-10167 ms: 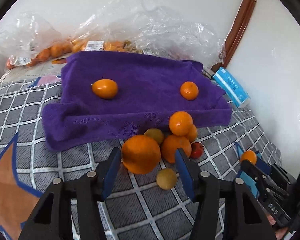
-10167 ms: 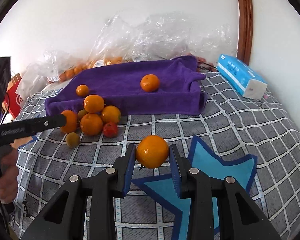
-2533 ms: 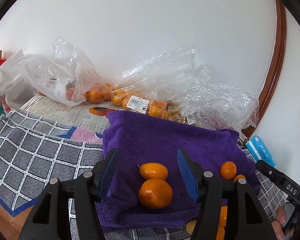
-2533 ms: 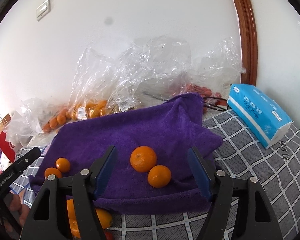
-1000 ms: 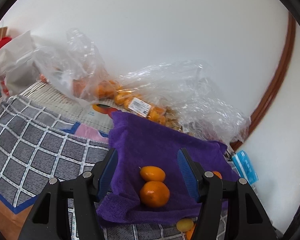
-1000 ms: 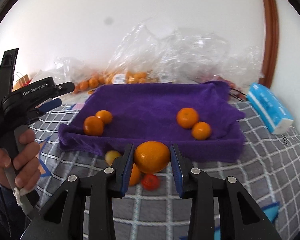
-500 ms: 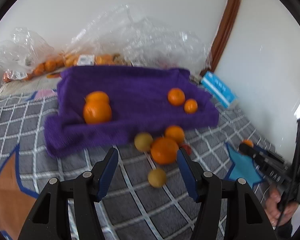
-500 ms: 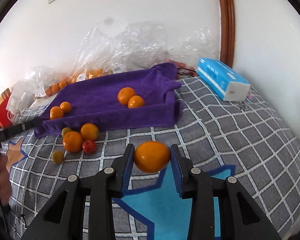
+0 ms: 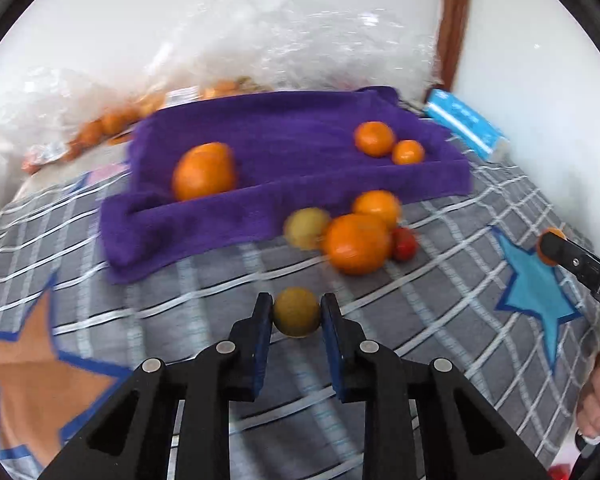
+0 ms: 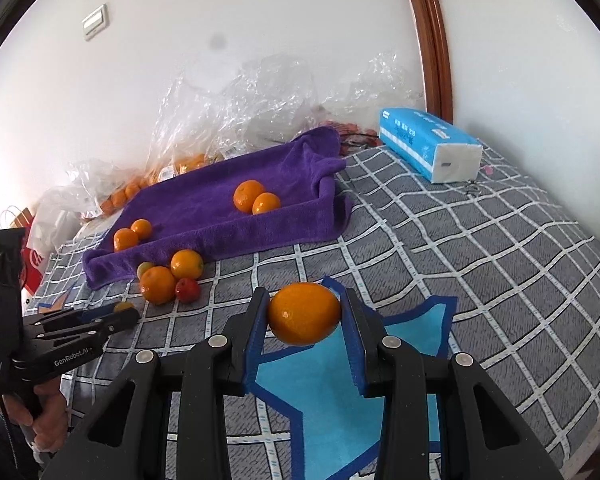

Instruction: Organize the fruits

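A pick-up step is in hand. The left gripper point(image 9: 297, 312) has just been closing and is now clamped on a small yellow-green fruit point(image 9: 296, 311) at the level of the checked bedspread point(image 9: 220, 280); the right gripper point(image 10: 303, 314) is clamped on a large orange point(image 10: 303, 314), held above the blue star patch point(image 10: 340, 392). Next, each fruit is probably to be carried to the purple towel point(image 10: 220, 204) and set beside its like.

On the towel four oranges are counted, in two pairs point(image 10: 132, 234) point(image 10: 256, 198). In front of it lie two oranges point(image 10: 158, 285) point(image 10: 186, 264), one red fruit point(image 10: 188, 290) and one yellowish fruit point(image 10: 145, 269), the last half hidden. More oranges, too blurred to count, are seen in plastic bags point(image 10: 160, 176).
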`<state>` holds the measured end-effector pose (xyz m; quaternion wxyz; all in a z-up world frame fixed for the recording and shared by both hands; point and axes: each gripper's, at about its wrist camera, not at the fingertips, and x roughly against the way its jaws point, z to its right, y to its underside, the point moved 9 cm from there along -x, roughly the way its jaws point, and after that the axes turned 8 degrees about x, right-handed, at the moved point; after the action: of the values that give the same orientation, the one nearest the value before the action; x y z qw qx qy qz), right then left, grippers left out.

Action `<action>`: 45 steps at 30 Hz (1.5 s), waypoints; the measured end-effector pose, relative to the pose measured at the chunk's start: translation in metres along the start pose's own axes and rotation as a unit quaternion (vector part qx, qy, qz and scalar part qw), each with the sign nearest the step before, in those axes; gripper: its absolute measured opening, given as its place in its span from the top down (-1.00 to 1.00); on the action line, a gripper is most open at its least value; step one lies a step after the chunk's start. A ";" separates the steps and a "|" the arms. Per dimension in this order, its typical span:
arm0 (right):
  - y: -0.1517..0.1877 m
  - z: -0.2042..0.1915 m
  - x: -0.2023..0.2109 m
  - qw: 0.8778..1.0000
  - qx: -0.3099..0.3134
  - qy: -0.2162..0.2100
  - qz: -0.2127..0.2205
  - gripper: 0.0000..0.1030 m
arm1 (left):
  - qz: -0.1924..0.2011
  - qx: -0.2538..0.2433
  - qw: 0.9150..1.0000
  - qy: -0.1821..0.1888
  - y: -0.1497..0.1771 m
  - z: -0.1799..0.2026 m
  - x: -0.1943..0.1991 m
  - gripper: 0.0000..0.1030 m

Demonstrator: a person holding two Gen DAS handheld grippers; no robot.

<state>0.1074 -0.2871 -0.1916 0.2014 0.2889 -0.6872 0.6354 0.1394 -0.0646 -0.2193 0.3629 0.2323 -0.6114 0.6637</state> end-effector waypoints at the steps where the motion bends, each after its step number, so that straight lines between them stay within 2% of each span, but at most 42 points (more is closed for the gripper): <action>1: 0.001 -0.003 -0.002 1.000 0.004 -0.003 -0.004 0.30 | -0.001 0.008 1.000 -0.006 0.000 -0.009 0.002 0.54; 7: -0.004 -0.030 -0.025 0.998 0.041 -0.013 -0.037 0.30 | -0.004 0.052 0.997 -0.057 -0.001 -0.059 0.005 0.54; 11: -0.009 -0.048 -0.045 0.996 0.066 -0.016 -0.053 0.30 | 0.006 0.071 0.996 -0.046 0.000 -0.064 0.000 0.53; 13: -0.006 -0.050 -0.056 0.995 0.081 0.004 -0.056 0.30 | 0.006 0.072 0.996 -0.046 0.000 -0.064 0.000 0.53; 14: -0.001 -0.051 -0.062 0.994 0.085 0.004 -0.071 0.29 | 0.005 0.073 0.996 -0.045 0.000 -0.063 -0.002 0.54; 15: 0.001 -0.052 -0.066 0.993 0.081 -0.007 -0.084 0.29 | 0.006 0.074 0.996 -0.044 -0.001 -0.063 -0.002 0.54; 18: 0.000 -0.048 -0.068 0.994 0.059 -0.023 -0.084 0.29 | 0.006 0.076 0.996 -0.041 -0.001 -0.064 -0.003 0.54; 27: 0.003 -0.044 -0.069 0.994 0.052 -0.015 -0.095 0.30 | 0.009 0.107 0.994 -0.008 -0.001 -0.070 -0.001 0.54; 32: 0.003 -0.045 -0.072 0.994 0.058 -0.010 -0.096 0.30 | 0.008 0.101 0.995 -0.016 0.000 -0.069 -0.001 0.54; 38: 0.003 -0.053 -0.074 0.988 0.110 0.023 -0.104 0.30 | 0.006 0.093 0.995 -0.025 -0.001 -0.067 -0.002 0.51; 42: 0.003 -0.051 -0.074 0.989 0.104 0.024 -0.105 0.31 | 0.005 0.077 0.996 -0.041 0.000 -0.063 -0.002 0.53; 45: 0.003 -0.050 -0.073 0.990 0.096 0.022 -0.104 0.31 | 0.008 0.082 0.996 -0.024 0.000 -0.062 0.000 0.54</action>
<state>0.1562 -0.2274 -0.2355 0.2525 0.3631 -0.5844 0.6804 0.1480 -0.0037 -0.2282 0.3227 0.2724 -0.5656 0.7083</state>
